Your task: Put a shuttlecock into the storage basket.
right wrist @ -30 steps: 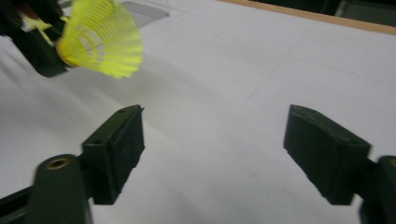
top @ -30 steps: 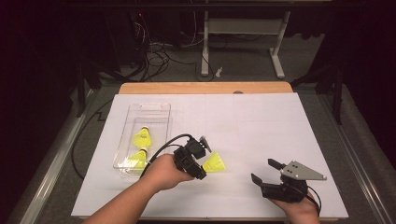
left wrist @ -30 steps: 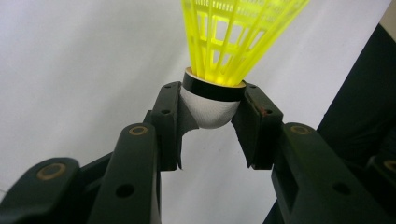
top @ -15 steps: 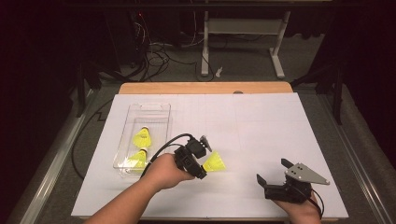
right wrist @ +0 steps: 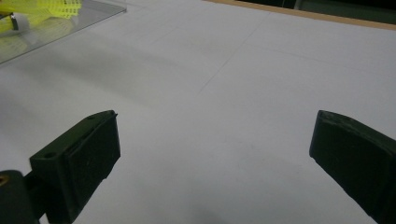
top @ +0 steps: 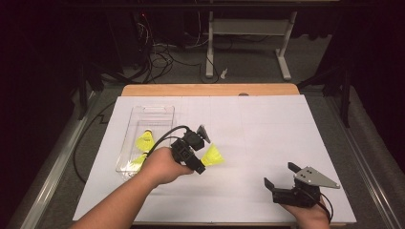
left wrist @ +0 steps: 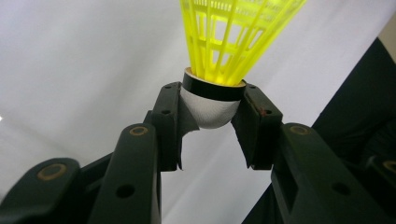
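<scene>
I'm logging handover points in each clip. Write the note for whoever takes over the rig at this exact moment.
Left gripper: jaws shut on the white cork of a yellow shuttlecock, held off the white table cover, skirt pointing away from the hand.
Right gripper: jaws wide open with nothing between them, low near the table's front right; they have just been opening.
Clear tray at left holds two more yellow shuttlecocks.
Done: two in the tray, the third picked up.
Left, probably: carry the held one to the tray, set it in and release.
</scene>
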The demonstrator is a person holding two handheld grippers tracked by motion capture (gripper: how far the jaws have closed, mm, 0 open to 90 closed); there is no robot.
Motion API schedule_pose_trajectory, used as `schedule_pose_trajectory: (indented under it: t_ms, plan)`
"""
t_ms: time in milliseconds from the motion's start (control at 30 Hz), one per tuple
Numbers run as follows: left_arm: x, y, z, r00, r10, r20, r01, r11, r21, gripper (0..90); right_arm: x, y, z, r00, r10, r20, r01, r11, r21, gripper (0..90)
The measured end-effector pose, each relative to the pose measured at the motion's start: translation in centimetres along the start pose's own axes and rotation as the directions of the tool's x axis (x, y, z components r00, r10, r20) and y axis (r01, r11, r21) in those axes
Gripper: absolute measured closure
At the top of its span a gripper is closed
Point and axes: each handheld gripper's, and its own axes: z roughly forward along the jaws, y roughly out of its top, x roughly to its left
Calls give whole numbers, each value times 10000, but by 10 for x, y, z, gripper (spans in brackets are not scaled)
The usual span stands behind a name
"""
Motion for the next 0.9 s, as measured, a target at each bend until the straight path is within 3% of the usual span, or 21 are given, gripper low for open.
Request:
schedule_pose_trajectory:
  t_ms: [433, 667, 900]
  plan:
    - [27, -22, -39, 9943, -1005, -357, 994, 9945, -324, 640, -3, -1, -3, 9999, 121, -33, -121, 9999, -35, 39]
    - [45, -35, -56, 9848, -1618, -637, 1589, 9861, -481, 640, -1, -1, -3, 9998, 130, -130, -131, 9999, -37, 44]
    - [62, -48, -62, 9708, -2247, -840, 2191, 9731, -708, 640, -1, -1, -2, 9999, 106, -123, -107, 9999, -10, 48]
